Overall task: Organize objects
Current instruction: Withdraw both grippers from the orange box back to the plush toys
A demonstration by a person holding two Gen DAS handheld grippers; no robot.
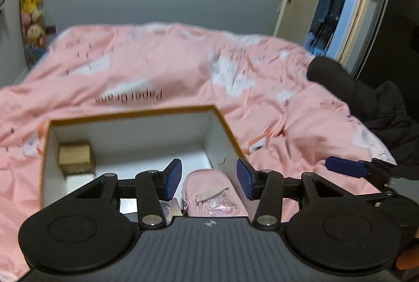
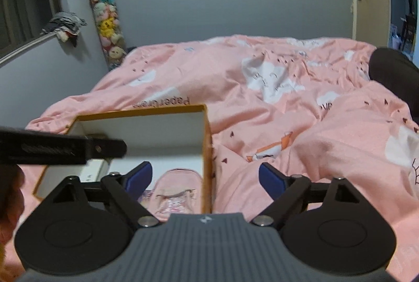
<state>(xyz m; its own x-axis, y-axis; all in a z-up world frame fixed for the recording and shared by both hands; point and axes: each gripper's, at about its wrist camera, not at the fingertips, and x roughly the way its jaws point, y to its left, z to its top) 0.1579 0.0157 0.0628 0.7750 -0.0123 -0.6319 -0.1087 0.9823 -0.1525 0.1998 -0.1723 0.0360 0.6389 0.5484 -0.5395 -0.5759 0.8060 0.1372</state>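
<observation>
Both grippers, L [image 1: 209, 178] and R [image 2: 205, 177], jaws spread, empty, above box [image 1: 167, 110]. I judge risk: pads snag box wall, tip pink pouch [image 1: 213, 193] out.

1. Left claw [image 1: 209, 178]: black linkage arms with silver round pivot pins, and dark blue ribbed pads [image 1: 174, 178].
2. Its body is a grey ridged plate flanked by two black discs.
3. Right claw [image 2: 205, 178]: same build, with blue pads [image 2: 271, 181].
</observation>
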